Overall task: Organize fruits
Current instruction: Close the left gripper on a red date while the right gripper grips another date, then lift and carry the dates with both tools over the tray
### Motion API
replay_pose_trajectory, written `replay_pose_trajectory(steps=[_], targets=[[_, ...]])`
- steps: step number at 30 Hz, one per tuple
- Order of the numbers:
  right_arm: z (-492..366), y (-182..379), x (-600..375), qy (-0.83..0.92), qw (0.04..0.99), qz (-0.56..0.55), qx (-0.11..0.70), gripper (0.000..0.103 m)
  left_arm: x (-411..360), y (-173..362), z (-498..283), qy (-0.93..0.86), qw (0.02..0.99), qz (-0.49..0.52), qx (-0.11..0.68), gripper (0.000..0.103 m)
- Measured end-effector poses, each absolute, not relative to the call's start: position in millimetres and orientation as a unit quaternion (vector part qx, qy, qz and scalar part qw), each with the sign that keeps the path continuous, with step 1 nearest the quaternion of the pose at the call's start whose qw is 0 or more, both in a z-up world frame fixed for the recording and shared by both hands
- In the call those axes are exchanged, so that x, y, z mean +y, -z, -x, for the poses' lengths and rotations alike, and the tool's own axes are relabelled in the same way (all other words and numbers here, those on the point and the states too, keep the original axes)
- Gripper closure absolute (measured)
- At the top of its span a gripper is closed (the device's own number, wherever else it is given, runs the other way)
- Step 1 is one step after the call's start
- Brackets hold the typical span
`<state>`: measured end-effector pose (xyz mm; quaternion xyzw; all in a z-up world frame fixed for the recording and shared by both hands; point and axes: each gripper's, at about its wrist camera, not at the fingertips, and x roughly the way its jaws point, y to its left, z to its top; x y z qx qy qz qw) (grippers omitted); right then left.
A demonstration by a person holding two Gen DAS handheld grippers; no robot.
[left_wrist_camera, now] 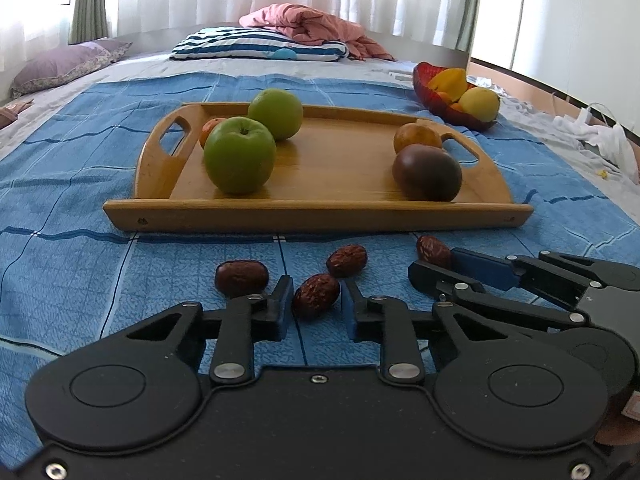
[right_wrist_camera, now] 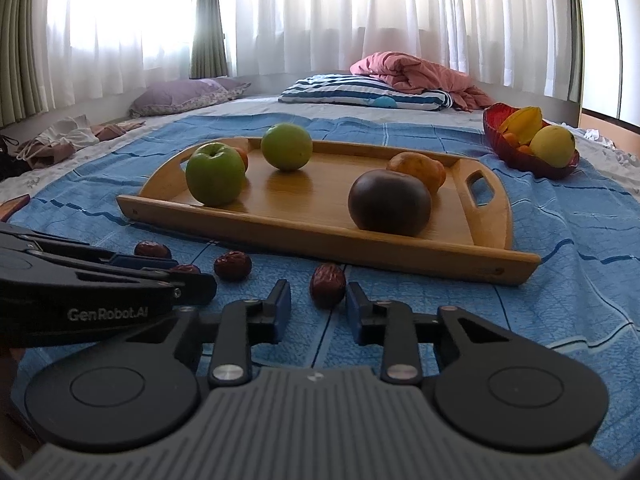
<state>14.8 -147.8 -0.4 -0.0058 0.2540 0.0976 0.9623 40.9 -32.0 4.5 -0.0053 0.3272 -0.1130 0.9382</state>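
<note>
Several red dates lie on the blue cloth in front of a wooden tray (left_wrist_camera: 320, 212) (right_wrist_camera: 304, 240). My left gripper (left_wrist_camera: 317, 300) is open, its fingers on either side of one date (left_wrist_camera: 316, 295), not closed on it. My right gripper (right_wrist_camera: 318, 302) is open around another date (right_wrist_camera: 328, 284); it also shows in the left wrist view (left_wrist_camera: 434, 270) beside that date (left_wrist_camera: 433, 251). The tray holds two green apples (left_wrist_camera: 240, 155) (left_wrist_camera: 276, 113), a dark round fruit (left_wrist_camera: 427, 172) (right_wrist_camera: 389, 202) and orange fruits (left_wrist_camera: 417, 138).
A red bowl (left_wrist_camera: 428, 92) (right_wrist_camera: 516, 156) with yellow and orange fruit stands at the back right. Striped pillow (left_wrist_camera: 260, 44) and pink blanket (left_wrist_camera: 312, 24) lie behind. Two more dates (left_wrist_camera: 241, 278) (left_wrist_camera: 347, 260) lie near my left gripper. Clothes (left_wrist_camera: 600, 136) lie at the right.
</note>
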Motion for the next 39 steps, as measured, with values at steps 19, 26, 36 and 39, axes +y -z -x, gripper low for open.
replay_pose_trajectory(steps=[19,26,36,39], targets=[[-16,0,-148,-0.073,0.965,-0.008,0.251,0.083,-34,-16,-37,0.069,0.956,-0.009,0.284,0.081],[-23,-5,-147,-0.064,0.963,-0.016,0.260,0.067,-30,-18,-35,0.065,0.957,-0.013,0.284,0.081],[-42,-6,-146,-0.052,0.959,-0.028,0.279,0.057,-23,-19,-38,0.058,0.957,-0.011,0.283,0.081],[-46,-6,-145,-0.052,0.957,-0.027,0.282,0.053,-22,-19,-39,0.056,0.958,-0.010,0.282,0.081]])
